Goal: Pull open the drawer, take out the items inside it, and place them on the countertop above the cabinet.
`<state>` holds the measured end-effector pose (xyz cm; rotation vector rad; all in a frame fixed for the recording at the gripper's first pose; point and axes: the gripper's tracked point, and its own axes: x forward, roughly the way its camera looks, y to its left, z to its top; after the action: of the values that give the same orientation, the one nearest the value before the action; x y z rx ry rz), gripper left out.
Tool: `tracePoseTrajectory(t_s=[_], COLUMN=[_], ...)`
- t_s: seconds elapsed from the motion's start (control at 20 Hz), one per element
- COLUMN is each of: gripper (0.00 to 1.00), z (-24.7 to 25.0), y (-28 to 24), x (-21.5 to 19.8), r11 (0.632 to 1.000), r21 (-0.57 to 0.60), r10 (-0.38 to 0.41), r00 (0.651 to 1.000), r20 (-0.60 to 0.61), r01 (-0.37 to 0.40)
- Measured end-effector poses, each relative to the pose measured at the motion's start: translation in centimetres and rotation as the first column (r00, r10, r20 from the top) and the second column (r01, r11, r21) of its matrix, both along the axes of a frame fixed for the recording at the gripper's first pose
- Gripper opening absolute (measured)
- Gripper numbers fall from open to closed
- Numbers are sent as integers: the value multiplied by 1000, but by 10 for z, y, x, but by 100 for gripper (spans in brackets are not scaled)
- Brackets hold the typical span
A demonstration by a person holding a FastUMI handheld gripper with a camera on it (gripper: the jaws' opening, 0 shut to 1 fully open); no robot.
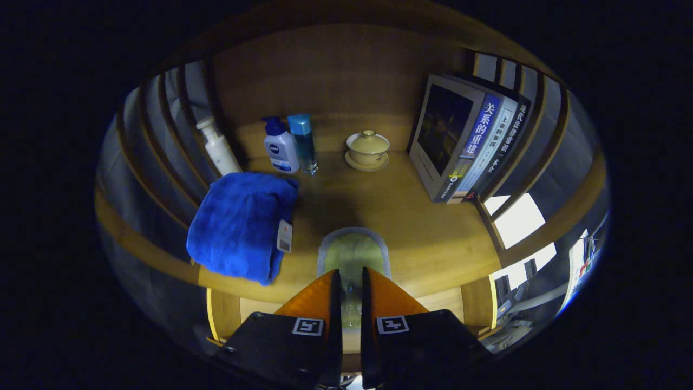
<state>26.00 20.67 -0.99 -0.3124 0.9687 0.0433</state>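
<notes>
gripper (352, 279) gripping oval dish (353, 250) | 3 bottles (281, 145) | 1 towel (238, 225)

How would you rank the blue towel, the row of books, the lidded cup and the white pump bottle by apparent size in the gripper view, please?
1. Blue towel, though it lies nearest the fingers, which inflates it.
2. Row of books.
3 and 4. White pump bottle and lidded cup look too alike to rank.
The gripper holds a pale object between its fingers.

Three bottles (281, 145), a lidded cup (367, 149) and leaning books (465, 143) stand at back.
</notes>
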Motion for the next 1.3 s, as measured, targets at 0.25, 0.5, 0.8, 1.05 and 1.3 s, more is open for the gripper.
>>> tracePoseTrajectory(t_s=[0.25, 0.5, 0.8, 1.05, 1.3], gripper=[22, 46, 86, 100, 100], z=[-25, -30, -17, 0, 26], y=[8, 7, 1, -1, -12], x=[48, 62, 52, 26, -15], r11=[999, 999, 998, 994, 986], r21=[7, 9, 52, 112, 166], r10=[-34, -33, -37, -34, -33], r00=[999, 998, 986, 961, 934], r20=[5, 58, 165, 273, 355], r01=[34, 33, 29, 4, -29])
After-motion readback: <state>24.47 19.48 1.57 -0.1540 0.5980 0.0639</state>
